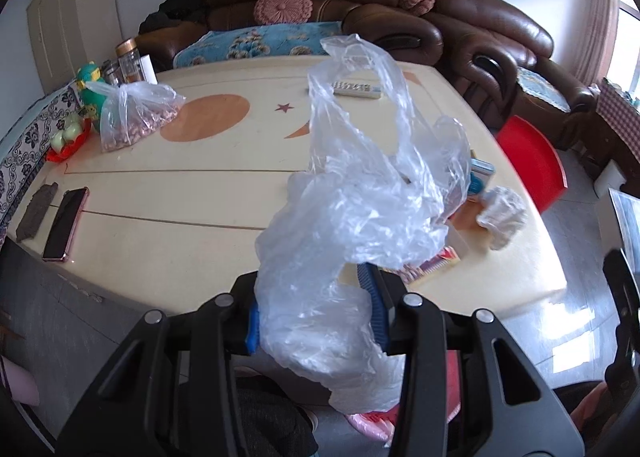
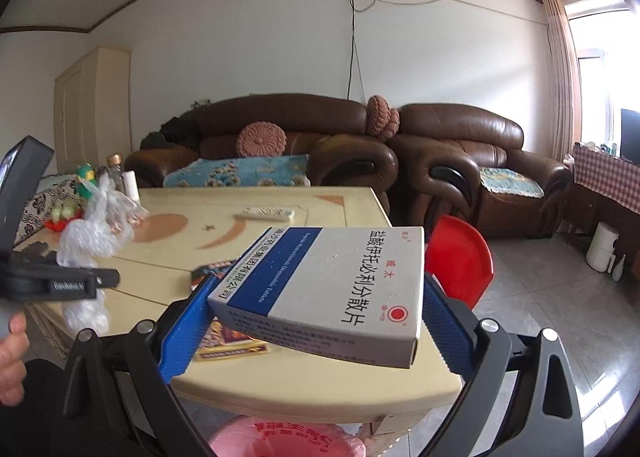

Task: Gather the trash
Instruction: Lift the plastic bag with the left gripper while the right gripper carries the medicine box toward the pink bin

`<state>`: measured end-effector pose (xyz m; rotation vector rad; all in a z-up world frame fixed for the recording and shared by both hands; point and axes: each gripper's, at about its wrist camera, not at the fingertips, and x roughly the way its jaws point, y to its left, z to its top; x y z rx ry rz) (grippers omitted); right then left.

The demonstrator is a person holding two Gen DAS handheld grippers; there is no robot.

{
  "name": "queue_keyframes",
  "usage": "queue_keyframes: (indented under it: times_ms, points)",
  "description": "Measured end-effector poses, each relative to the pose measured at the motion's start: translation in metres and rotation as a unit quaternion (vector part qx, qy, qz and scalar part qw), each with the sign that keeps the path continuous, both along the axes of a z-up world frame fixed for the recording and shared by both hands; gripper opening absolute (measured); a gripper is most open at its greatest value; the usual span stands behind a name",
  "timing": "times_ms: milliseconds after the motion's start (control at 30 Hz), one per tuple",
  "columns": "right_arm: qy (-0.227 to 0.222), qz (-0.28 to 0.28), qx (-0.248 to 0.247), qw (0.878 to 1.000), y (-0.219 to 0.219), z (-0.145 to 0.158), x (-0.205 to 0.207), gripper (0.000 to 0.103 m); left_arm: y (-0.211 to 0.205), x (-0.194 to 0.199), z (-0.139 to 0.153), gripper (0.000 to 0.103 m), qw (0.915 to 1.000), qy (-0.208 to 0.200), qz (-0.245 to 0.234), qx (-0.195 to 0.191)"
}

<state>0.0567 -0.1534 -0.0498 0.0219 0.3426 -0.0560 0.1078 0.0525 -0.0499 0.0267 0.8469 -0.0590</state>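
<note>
White walls [image 2: 260,37], grey tiled floor [image 2: 540,297] glossy with daylight. Brown leather sofa [image 2: 280,129] and armchair [image 2: 472,153] (round pink cushions on top) behind a cream table [image 1: 180,197]. Curtained window [image 2: 592,69] at right.

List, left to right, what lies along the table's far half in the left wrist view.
Red fruit dish → bag of beans → orange oval inlay → star inlay → remote control.

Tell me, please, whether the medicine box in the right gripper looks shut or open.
Shut, as far as shows: the medicine box sits flat between the blue fingers, its visible edges closed with no flap sticking out. Its far end is hidden.
</note>
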Motion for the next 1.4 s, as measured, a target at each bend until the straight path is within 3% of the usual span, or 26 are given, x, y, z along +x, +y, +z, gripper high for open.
queue_keyframes:
  times_ms: [367, 733, 1033, 1400]
  points:
    - [-0.031, 0.025, -0.006, 0.999, 0.021, 0.033, -0.051, 0.093, -0.003, -0.057, 0.03, 0.041, 0.999, -0.038, -0.024, 0.0]
    - [-0.041, 0.029, -0.018, 0.999, 0.026, 0.048, -0.092, 0.093, -0.012, -0.09, 0.044, 0.041, 0.9975, -0.058, -0.041, 0.005]
    - [-0.024, 0.035, -0.012, 0.999, 0.026, 0.042, -0.108, 0.093, -0.019, -0.107, 0.036, 0.041, 0.9966, -0.059, -0.056, 0.017]
    - [0.008, 0.039, -0.01, 0.999, 0.029, 0.02, -0.106, 0.093, -0.02, -0.109, -0.001, 0.041, 0.9982, -0.02, -0.053, 0.017]
